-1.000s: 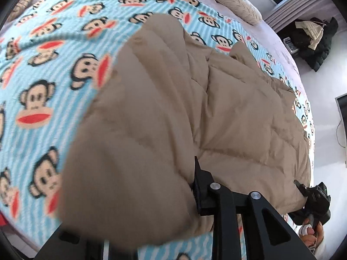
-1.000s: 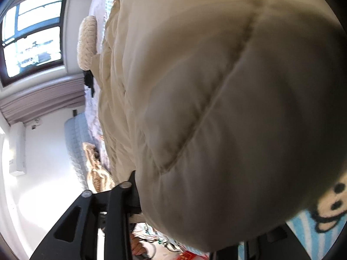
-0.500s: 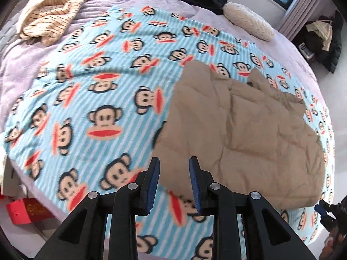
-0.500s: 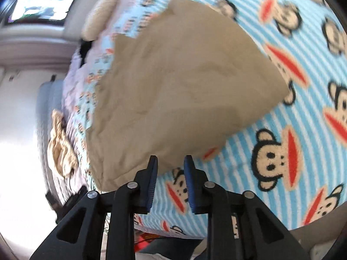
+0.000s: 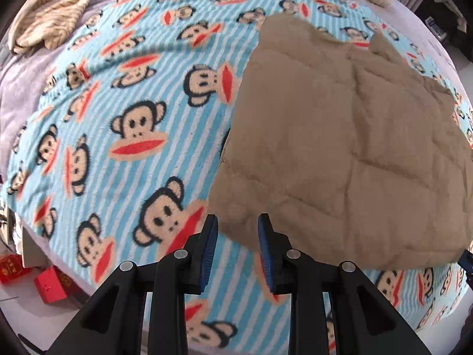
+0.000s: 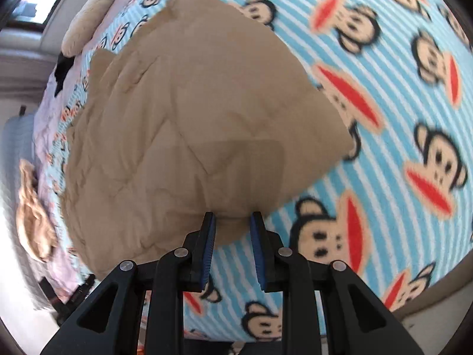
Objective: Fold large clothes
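tan quilted jacket point(image 5: 340, 153) lies folded in rough slab on monkey-print blanket point(image 5: 133, 153) covering bed, toward near edge. left gripper point(image 5: 238, 247) jaws apart, empty, poised at jacket's near-left corner. right gripper point(image 6: 232, 242) jaws apart, empty, just above jacket's near hem point(image 6: 230, 224). cream pillow point(image 6: 88, 17) at far end; striped garment point(image 5: 50, 14) at far left. judged step: between folds, fabric released. next move likely calls for regrasping near corners with both jaws, then carrying edge across to halve bulk evenly.
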